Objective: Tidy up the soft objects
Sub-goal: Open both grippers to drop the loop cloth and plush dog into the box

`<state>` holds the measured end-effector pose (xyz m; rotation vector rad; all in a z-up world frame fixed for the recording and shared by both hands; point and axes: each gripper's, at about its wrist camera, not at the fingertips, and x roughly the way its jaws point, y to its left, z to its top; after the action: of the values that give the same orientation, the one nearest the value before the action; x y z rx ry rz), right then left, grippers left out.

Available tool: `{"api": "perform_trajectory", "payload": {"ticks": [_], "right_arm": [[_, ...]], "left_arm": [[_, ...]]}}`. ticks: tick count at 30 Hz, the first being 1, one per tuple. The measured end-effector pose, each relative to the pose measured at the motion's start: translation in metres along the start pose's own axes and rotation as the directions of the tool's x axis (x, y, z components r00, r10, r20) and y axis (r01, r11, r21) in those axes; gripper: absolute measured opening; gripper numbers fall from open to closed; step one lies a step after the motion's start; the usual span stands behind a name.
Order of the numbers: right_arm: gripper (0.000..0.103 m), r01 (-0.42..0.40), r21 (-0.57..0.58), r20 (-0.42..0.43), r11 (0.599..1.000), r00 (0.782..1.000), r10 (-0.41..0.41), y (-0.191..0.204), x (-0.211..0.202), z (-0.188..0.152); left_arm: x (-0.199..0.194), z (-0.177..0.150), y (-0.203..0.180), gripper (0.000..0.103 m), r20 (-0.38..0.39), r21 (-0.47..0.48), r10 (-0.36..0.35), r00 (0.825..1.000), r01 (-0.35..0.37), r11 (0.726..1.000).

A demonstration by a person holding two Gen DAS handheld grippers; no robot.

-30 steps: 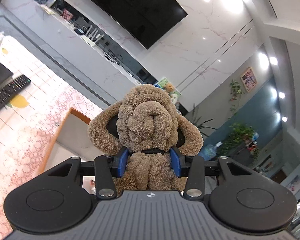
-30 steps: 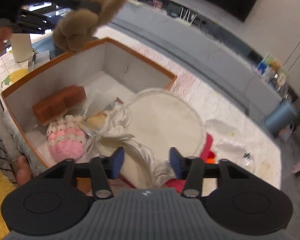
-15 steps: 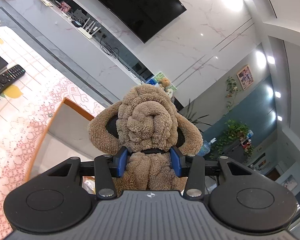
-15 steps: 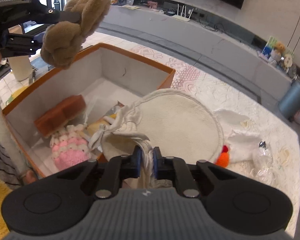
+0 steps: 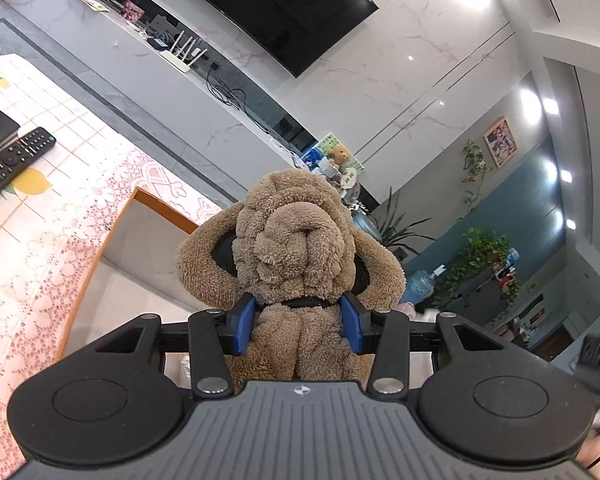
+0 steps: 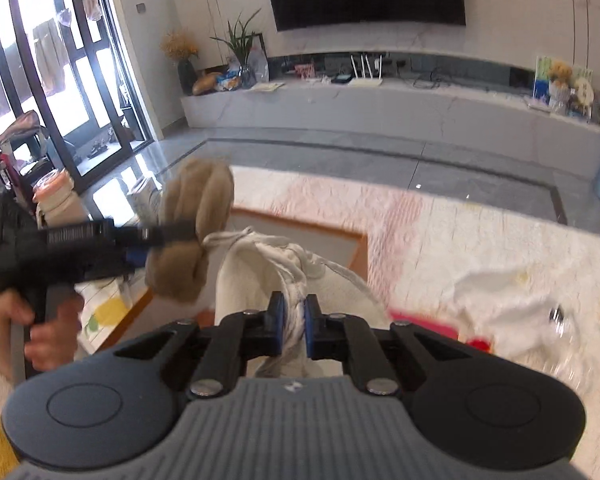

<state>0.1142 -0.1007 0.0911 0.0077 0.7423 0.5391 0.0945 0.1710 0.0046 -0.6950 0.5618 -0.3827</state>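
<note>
Indoors | lace tablecloth; orange-rimmed box | marble wall; TV

The plush toy sits between the left gripper fingers, the box below and behind it, the remote far left.

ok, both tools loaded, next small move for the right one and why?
Probably carry the white cloth left over the orange-rimmed box and let go. The right tool is shut on a bunched fold with the cloth lifted, and the left tool holds the brown plush by the box's left side.
</note>
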Motion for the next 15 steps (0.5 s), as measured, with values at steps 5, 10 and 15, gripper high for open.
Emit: {"api": "perform_trajectory", "payload": {"ticks": [5, 10, 15], "right_arm": [[0.008, 0.115, -0.097, 0.083, 0.989, 0.991, -0.107, 0.029, 0.018, 0.037], [0.007, 0.162, -0.233, 0.072, 0.959, 0.986, -0.149, 0.067, 0.073, 0.062], [0.007, 0.106, -0.371, -0.043, 0.923, 0.990, -0.131, 0.100, 0.131, 0.050]], "left_arm": [[0.000, 0.003, 0.002, 0.051, 0.013, 0.000, 0.053, 0.999, -0.053, 0.999], [-0.002, 0.008, 0.011, 0.051, 0.016, -0.020, 0.093, 0.996, -0.093, 0.995], [-0.009, 0.011, 0.009, 0.051, 0.053, 0.025, 0.223, 0.973, -0.224, 0.974]]}}
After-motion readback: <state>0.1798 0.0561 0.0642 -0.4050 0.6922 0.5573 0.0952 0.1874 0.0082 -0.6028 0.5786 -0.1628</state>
